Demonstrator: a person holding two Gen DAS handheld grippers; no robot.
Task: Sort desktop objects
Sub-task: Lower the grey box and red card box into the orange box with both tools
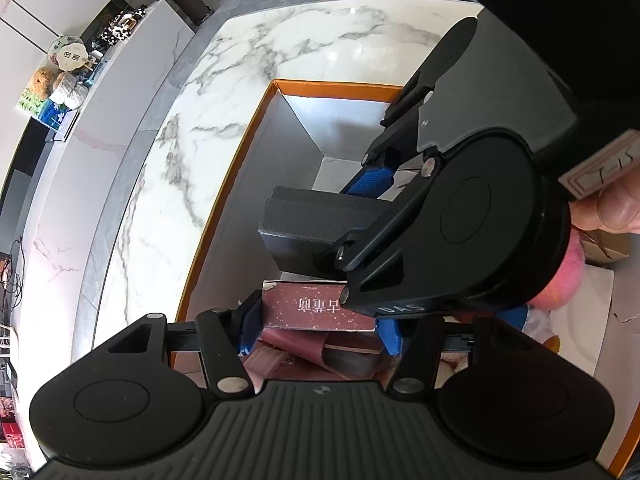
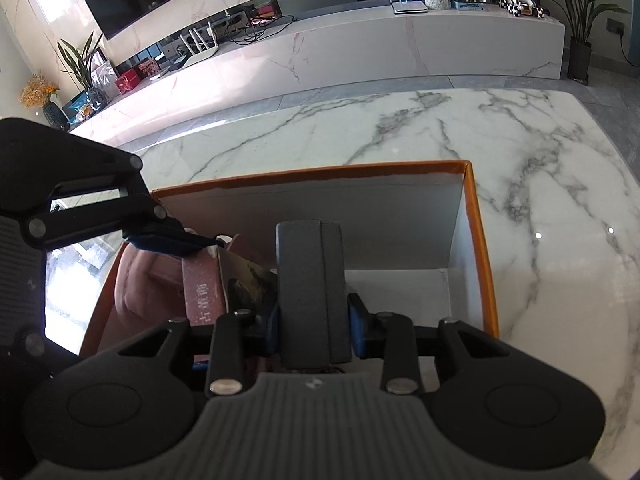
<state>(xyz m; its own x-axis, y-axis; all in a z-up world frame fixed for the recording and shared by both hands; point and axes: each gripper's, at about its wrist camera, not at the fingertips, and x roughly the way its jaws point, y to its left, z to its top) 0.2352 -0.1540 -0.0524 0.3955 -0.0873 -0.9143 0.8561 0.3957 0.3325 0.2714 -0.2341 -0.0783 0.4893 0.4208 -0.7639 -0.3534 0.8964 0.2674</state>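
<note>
Spreading under everything is the white grey-veined marble table [image 2: 400,132]; on it sits the orange-rimmed white cardboard box [image 2: 476,216], the landmark here. Above the box's open middle, the right gripper [image 2: 314,322] clamps its blue pads on an upright dark grey rectangular case [image 2: 308,280]. Toward the box's left end, the left gripper [image 1: 320,324] holds a dark red printed carton [image 1: 316,306] between its blue pads, over pink leather items [image 1: 304,356] inside.
</note>
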